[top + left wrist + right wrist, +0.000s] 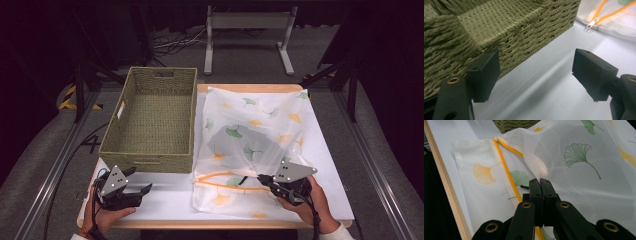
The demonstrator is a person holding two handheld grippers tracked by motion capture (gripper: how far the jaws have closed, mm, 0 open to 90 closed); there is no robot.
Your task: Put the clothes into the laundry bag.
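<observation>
Nearest the high camera, the left gripper (131, 192) sits at the front left corner of the white table (330, 165), held by the person's left hand (102, 215). Its jaws stand wide apart with nothing between them; in the left gripper view they frame bare table surface, and one jaw lies just beside the front wall of the woven basket (506, 32). Whether that jaw touches the weave cannot be told from this angle.

The right gripper (264, 180) is at the front right, held by the right hand (310, 202). Its jaws are pressed together, and in the right gripper view they pinch a fold of the mesh laundry bag (584, 165), raising the upper layer off the lower one.

The mesh laundry bag (250, 135) lies flat over the right half of the table, translucent white with green and yellow ginkgo leaf prints. A darker shape shows through the mesh near its middle. An orange zipper (507, 173) runs along the bag's near end, and its pull (591, 24) rests on the table just beside the basket's front corner.

The woven basket (127, 107) stands upright on the left half of the table, beside the bag, and its floor is bare.
</observation>
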